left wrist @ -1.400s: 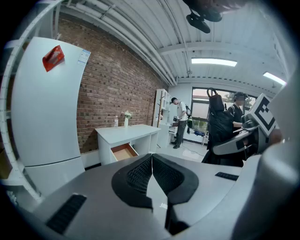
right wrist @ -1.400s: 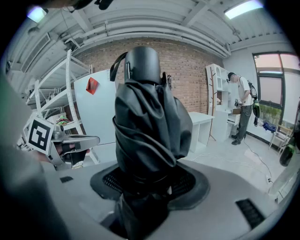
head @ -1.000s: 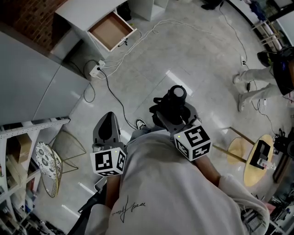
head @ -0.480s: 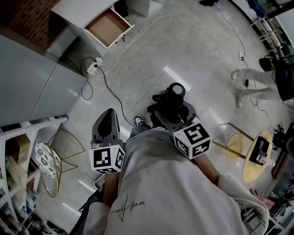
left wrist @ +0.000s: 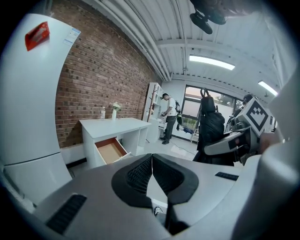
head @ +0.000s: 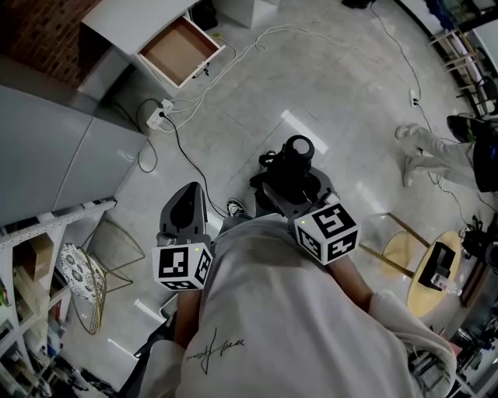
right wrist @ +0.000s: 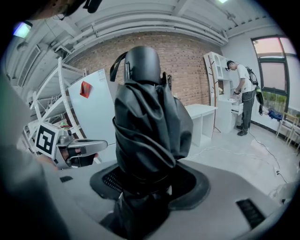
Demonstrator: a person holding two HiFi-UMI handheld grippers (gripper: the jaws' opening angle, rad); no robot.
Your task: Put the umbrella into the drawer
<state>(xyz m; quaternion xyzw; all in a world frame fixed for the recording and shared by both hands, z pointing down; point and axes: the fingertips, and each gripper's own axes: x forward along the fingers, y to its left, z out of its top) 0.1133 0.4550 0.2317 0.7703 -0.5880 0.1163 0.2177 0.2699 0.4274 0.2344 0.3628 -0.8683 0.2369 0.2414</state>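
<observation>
While the drawer [head: 180,51] stands open in the white worktop [head: 132,15] at upper left, well apart from both grippers, the left gripper [head: 185,204] hangs over the floor [head: 257,85], fingers closed together on nothing. The right gripper [head: 289,185] fingers clamp the folded black umbrella [right wrist: 147,126], whose rounded end juts out beyond them.
</observation>
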